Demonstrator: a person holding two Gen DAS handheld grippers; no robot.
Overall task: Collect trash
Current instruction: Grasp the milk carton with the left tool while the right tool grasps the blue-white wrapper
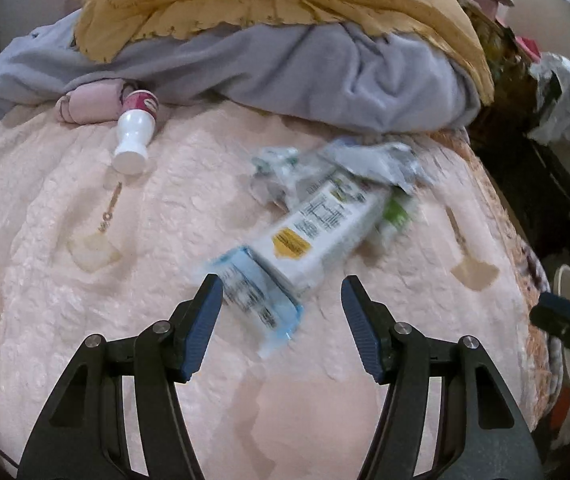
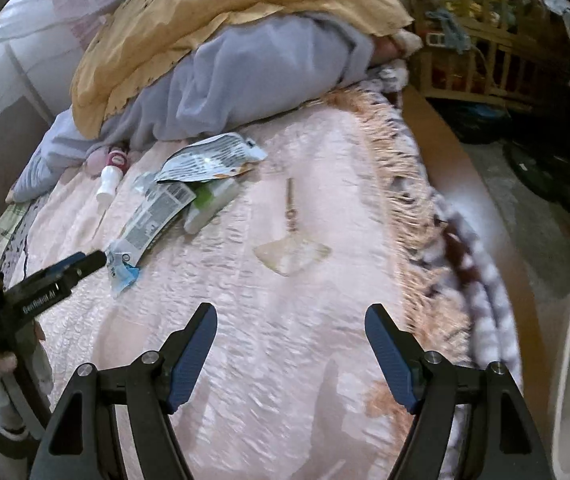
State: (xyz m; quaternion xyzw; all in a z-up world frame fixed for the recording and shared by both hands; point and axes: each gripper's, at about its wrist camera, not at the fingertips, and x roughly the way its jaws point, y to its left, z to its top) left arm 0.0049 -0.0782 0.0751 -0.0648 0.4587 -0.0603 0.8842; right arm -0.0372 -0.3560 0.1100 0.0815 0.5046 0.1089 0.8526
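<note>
Left gripper is hanging wide, empty, over the flattened carton at frame centre; right gripper also gaping, holding nothing; better straddling the carton's narrow width before pinching.

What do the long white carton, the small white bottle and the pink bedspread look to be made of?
Carton: apparently coated paperboard, going by its flat printed panels and folded edges; motion blur hides the finish. Bottle: probably smooth, opaque plastic with a soft sheen and a red label band. Bedspread: woven fabric with a slight satin shine, a puckered quilted texture and a fringe along its edge.
</note>
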